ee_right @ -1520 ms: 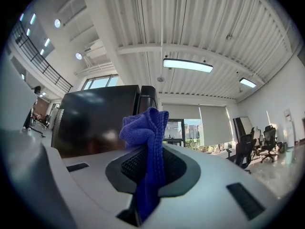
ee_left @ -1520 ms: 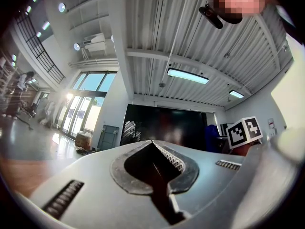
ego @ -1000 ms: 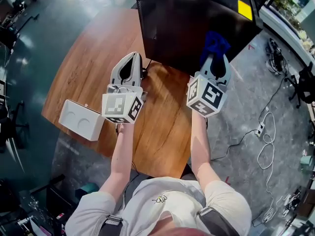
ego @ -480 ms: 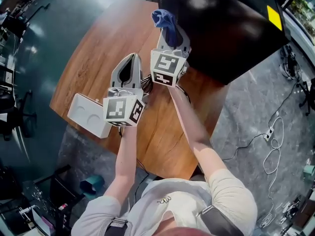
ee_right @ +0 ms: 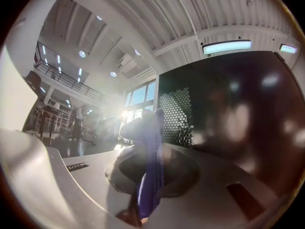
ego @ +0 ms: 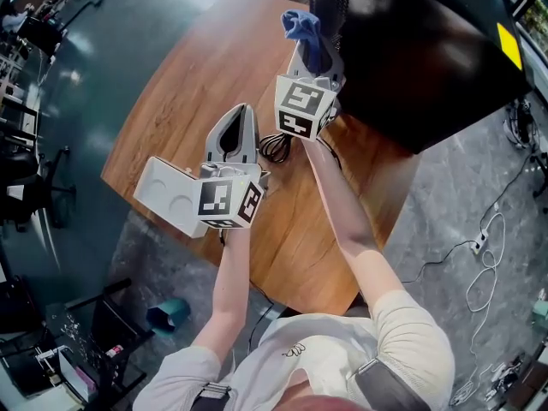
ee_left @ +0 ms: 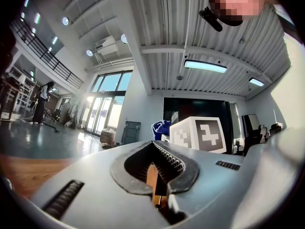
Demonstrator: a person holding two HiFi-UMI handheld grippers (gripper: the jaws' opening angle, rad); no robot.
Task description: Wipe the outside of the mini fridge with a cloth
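Right gripper [ego: 315, 56] clamps a blue cloth [ego: 304, 28] beside the mini fridge [ego: 411, 67], whose far part is cropped; contact between them is unclear. Left gripper [ego: 237, 114] is closed, empty.

The mini fridge [ego: 411, 58] runs off the head view's top and right edges. The blue cloth [ego: 305, 31] has its lower end buried between the jaws of the right gripper [ego: 317, 51], and in the right gripper view window glare washes out its top. The marker cube of the left gripper [ego: 237, 114] covers one end of the white box [ego: 167, 193].
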